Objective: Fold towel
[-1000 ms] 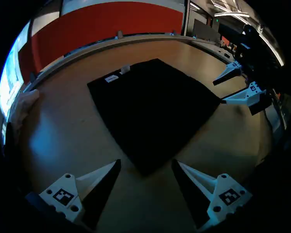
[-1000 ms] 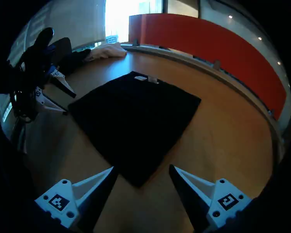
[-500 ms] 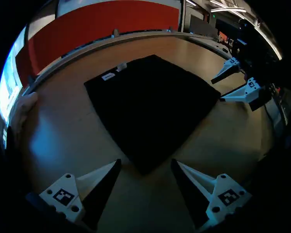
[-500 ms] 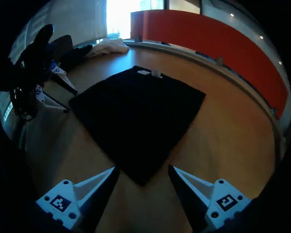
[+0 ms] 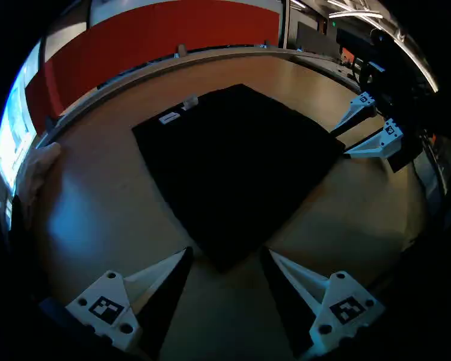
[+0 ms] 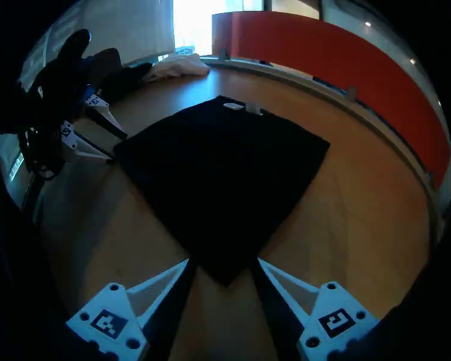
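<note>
Left gripper view: your left gripper (image 5: 225, 253) straddles one corner of the black towel (image 5: 237, 162), which lies flat on the table (image 5: 105, 204). Your right gripper (image 6: 222, 263) straddles another corner. Both finger pairs stand apart, empty. Judged step: grasp. Close both, then lift.

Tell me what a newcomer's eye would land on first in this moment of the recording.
A black towel spread flat on the wooden table dominates the middle of both views. The left tongs and the right tongs each stand open astride a corner of it, at the bottom of their own views. Behind the table's far edge runs a bright red panel.
</note>
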`<state>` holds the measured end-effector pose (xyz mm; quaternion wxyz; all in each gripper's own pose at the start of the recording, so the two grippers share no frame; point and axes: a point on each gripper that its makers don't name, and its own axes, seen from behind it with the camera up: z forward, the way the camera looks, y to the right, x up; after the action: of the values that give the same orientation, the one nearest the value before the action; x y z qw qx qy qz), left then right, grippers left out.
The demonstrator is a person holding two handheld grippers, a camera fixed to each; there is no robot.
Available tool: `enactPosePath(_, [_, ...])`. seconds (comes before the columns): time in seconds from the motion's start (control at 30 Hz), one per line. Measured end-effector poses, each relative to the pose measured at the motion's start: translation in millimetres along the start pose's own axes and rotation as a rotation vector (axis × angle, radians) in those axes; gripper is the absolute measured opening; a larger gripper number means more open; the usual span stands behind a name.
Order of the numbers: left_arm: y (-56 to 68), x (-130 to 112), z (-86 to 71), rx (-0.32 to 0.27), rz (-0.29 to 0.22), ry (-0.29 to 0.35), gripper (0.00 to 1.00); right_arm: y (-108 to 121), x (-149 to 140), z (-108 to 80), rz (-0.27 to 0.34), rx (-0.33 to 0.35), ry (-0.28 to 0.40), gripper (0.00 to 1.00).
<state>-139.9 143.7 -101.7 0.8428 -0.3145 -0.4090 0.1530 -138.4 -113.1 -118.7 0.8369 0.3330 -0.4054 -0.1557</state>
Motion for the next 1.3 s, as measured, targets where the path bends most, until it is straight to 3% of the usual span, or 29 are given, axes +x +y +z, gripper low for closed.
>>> enactPosePath(0.17, [2.5, 0.0, 0.2, -0.004, 0.005, -0.004, 0.73, -2.6, 0.8, 0.6, 0.002, 0.0, 0.003, 0.5])
enactPosePath(0.37, [5.1, 1.2, 0.6, -0.005, 0.006, -0.007, 0.52, 1.2, 0.3, 1.1, 0.023, -0.015, 0.003, 0.34])
enactPosePath(0.43, [5.5, 1.6, 0.7, -0.003, 0.004, -0.008, 0.51, 1.8, 0.1, 1.2, 0.029, -0.017, 0.001, 0.29])
enactPosePath(0.5, [5.1, 2.2, 1.0, 0.003, -0.001, -0.009, 0.43, 2.0, 0.1, 1.2, 0.034, -0.018, -0.002, 0.24])
enactPosePath(0.57, [3.7, 3.0, 1.3, 0.013, -0.007, -0.009, 0.28, 1.8, 0.2, 1.1, 0.039, -0.018, -0.005, 0.23])
enactPosePath(0.63, [4.1, 3.8, 1.7, 0.019, -0.015, -0.01, 0.22, 1.6, 0.5, 1.1, 0.041, -0.018, -0.006, 0.22])
enactPosePath(1.07, [5.7, 8.1, 0.6, 0.012, -0.068, -0.017, 0.15, 3.0, 11.1, -4.8, 0.045, -0.029, 0.022, 0.17])
enactPosePath(1.3, [8.4, 25.0, -11.0, 0.014, -0.09, 0.005, 0.15, 13.4, 27.6, -19.8, 0.052, -0.045, 0.06, 0.17])
